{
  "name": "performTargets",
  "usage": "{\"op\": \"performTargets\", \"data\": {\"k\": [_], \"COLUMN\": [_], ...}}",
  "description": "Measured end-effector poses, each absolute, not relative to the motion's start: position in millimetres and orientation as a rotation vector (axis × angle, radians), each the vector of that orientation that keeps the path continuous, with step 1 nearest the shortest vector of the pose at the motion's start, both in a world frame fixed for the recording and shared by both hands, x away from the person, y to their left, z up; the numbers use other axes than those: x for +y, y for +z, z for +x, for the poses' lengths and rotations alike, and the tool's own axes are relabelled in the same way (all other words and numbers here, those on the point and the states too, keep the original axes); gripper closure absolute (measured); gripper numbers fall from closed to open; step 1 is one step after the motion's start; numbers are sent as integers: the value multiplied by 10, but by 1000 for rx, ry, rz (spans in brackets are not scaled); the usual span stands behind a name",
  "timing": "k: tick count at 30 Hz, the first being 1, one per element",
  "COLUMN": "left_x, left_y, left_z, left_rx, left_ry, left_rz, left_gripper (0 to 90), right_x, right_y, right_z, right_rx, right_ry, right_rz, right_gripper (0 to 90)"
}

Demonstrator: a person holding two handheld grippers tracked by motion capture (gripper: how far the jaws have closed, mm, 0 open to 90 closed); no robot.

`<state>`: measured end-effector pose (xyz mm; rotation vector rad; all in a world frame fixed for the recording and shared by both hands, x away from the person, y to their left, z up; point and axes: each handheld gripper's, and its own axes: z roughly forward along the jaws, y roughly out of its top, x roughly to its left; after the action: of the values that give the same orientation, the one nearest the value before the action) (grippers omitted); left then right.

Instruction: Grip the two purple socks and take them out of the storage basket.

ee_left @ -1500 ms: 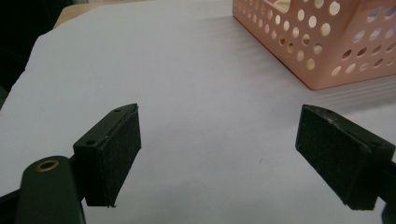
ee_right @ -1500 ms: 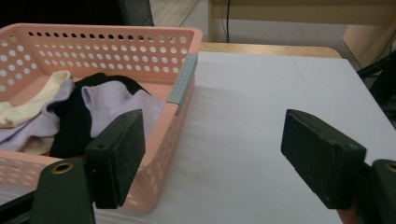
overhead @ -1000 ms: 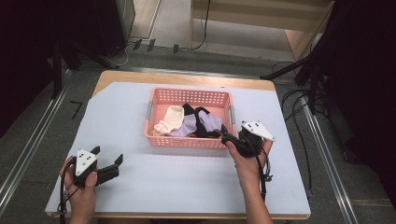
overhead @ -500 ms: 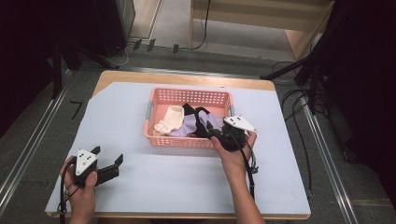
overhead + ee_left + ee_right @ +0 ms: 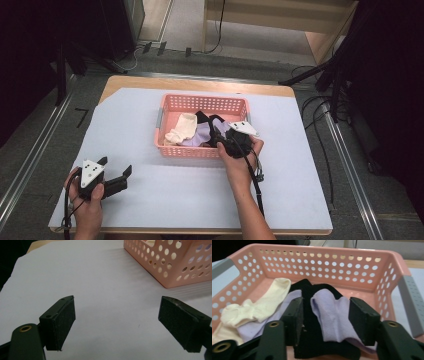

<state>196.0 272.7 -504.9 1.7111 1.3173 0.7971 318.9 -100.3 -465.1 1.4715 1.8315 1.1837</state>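
A pink perforated basket (image 5: 202, 100) stands at mid-table and holds a cream sock (image 5: 182, 127), a lilac sock (image 5: 200, 135) and a black sock (image 5: 202, 117). My right gripper (image 5: 220, 141) reaches into the basket's right half. In the right gripper view its jaws (image 5: 324, 307) have just been closing. They straddle the lilac sock (image 5: 329, 315), which lies on the black sock (image 5: 312, 342), and I see no pinch in the fabric. The cream sock (image 5: 259, 305) lies to their left. My left gripper (image 5: 116, 166) rests open and empty at the table's front left.
The table is covered with a pale sheet (image 5: 300, 165). In the left gripper view the basket's corner (image 5: 172, 267) stands ahead to the upper right. Cables (image 5: 320, 107) and dark stands lie on the floor beside the table.
My right gripper has moved left from the basket's right edge into the basket over the socks, and its jaws have narrowed. The left gripper has stayed put.
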Motion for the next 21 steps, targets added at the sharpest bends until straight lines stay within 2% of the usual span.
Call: {"op": "performTargets", "data": {"k": [3,11,21], "left_x": [2726,2727,2729], "left_y": [-5050,-5051,-5052], "left_z": [1963,1966,1969], "left_rx": [1319,1321,1320], "left_ry": [798,797,792], "left_rz": [1711,1712,1709], "left_gripper": [148,148,148], "right_x": [-957,-833,-681], "right_y": [-4646,-4658,-4648], "right_z": [3220,3311,3387], "right_rx": [1860,1927,1968], "right_ry": [1177,1181,1208], "right_rz": [1472,1486,1562], "right_gripper": [474,596,612]}}
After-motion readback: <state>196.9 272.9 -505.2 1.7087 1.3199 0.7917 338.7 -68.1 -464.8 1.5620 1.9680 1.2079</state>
